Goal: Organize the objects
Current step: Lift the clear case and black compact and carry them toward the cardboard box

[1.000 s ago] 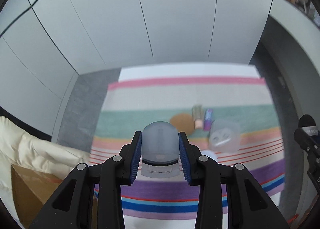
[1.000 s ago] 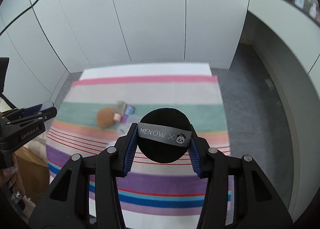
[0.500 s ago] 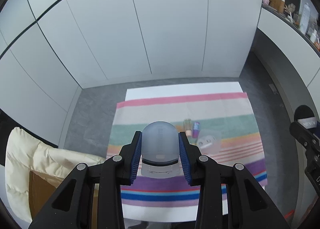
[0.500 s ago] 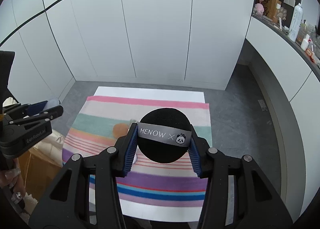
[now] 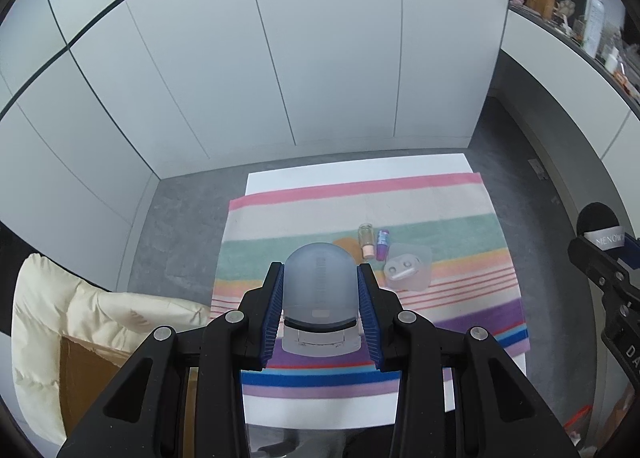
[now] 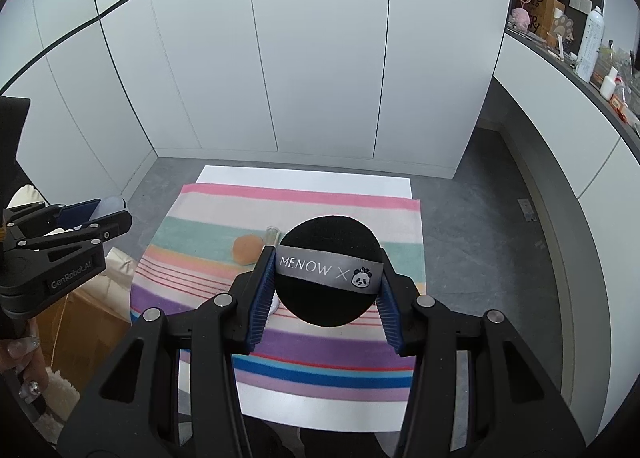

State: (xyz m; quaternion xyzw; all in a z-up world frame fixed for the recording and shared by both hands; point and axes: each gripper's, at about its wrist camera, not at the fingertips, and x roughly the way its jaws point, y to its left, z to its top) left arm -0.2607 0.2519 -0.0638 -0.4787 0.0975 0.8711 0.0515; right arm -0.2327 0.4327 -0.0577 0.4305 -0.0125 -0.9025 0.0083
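My left gripper [image 5: 320, 290] is shut on a frosted grey domed case [image 5: 319, 290], held high above the striped cloth [image 5: 280, 218]. My right gripper [image 6: 326, 278] is shut on a round black powder puff [image 6: 328, 250] with a grey "MENOW" ribbon. Down on the cloth lie an orange sponge [image 6: 246, 249], a small glass bottle [image 5: 366, 240], a purple tube [image 5: 383, 244] and a clear plastic case [image 5: 408, 267]. Each gripper shows at the edge of the other's view: the right gripper [image 5: 612, 246] and the left gripper [image 6: 80, 218].
The cloth covers a white table [image 6: 304, 174] on a grey floor, with white cabinet doors behind. A cream cushion [image 5: 80, 314] on a cardboard box [image 5: 88, 378] sits left of the table. A shelf [image 6: 580, 54] with bottles runs along the right wall. A person's hand [image 6: 24, 370] is at lower left.
Both grippers have risen well above the table, keeping their grips; the cloth and the items on it look smaller and farther, and the whole table edge is now in view.
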